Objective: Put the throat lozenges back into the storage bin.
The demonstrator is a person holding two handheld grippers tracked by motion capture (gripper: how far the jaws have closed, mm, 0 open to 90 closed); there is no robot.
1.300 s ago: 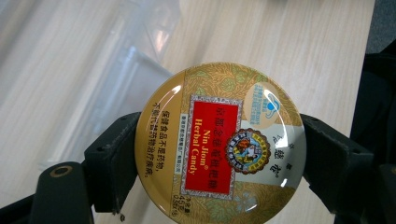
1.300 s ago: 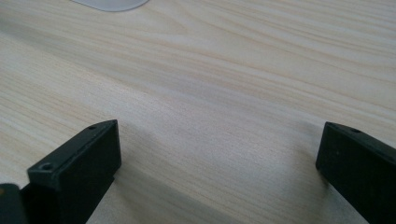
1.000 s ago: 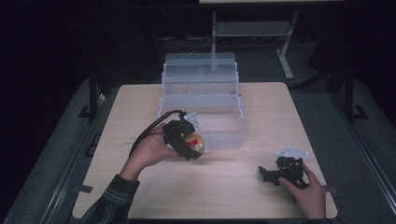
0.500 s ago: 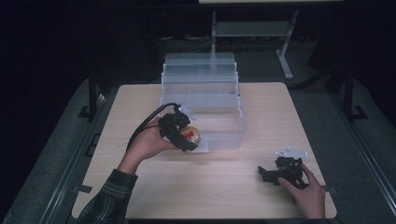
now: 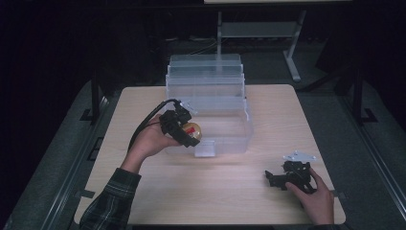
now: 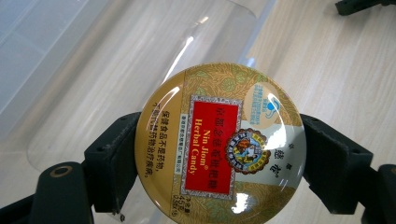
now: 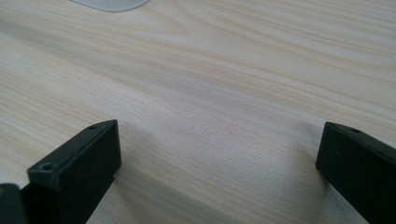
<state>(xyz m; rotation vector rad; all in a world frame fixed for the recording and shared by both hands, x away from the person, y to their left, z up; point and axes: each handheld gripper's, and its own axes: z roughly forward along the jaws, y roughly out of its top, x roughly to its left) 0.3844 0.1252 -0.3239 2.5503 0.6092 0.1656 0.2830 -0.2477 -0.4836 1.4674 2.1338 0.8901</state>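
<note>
A round gold candy tin [image 6: 219, 144] with a red label is clamped between the two black jaws of my left gripper [image 5: 187, 134]. In the high view the candy tin [image 5: 193, 130] is held above the front left corner of the clear plastic organiser box [image 5: 225, 134], tilted toward its lowest tray. My right gripper [image 5: 273, 178] rests low on the table at the front right. Its jaws stand wide apart with only bare wood between them in the right gripper view, so my right gripper [image 7: 219, 163] is open.
The clear box steps up in several tiers toward the back [image 5: 206, 76]. The wooden table [image 5: 201, 191] has free room in front of the box. A metal stand [image 5: 258, 28] is behind the table in the dark.
My left gripper has lifted the tin up and toward the box's front tray. The right gripper has stayed where it was.
</note>
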